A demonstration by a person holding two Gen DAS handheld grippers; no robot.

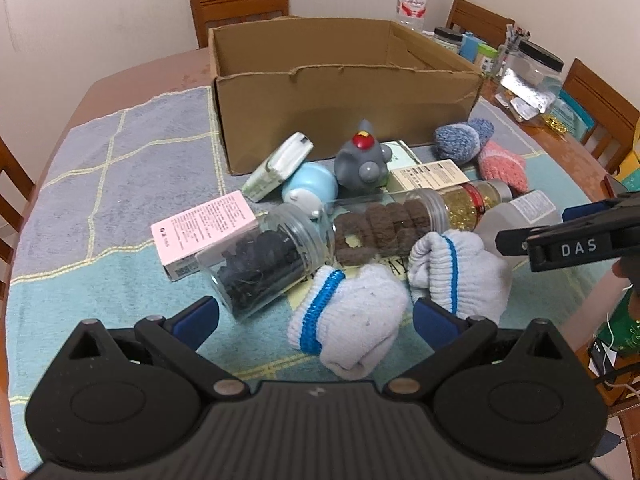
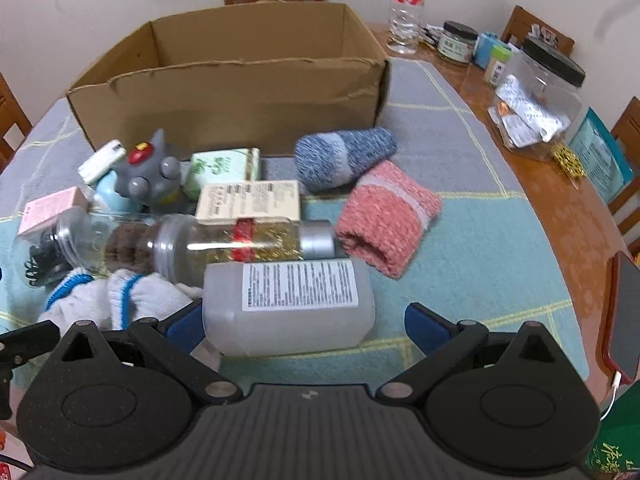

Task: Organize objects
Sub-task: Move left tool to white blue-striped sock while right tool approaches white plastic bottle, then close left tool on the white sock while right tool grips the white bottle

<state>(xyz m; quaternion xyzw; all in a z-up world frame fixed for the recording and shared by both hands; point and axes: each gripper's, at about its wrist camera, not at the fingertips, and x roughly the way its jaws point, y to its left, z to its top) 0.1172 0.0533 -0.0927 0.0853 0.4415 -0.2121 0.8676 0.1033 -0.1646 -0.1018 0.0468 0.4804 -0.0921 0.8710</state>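
Before the cardboard box (image 1: 344,92), both grippers are hovering wide open, holding nothing. Left gripper (image 1: 316,316) is straddling a white sock (image 1: 352,320); right gripper (image 2: 300,320) is lining up the frosted bottle (image 2: 288,304) for packing.

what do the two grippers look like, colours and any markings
Both grippers are matte black plastic with ribbed bodies, round hubs and silver pivot pins. The left gripper and right gripper have blue finger pads. The right one reads "DAS" in white on its side.

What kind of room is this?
Probably a dining room at home. Wooden chairs stand around a wooden table covered by a cloth, with jars and a water bottle along its far edge.
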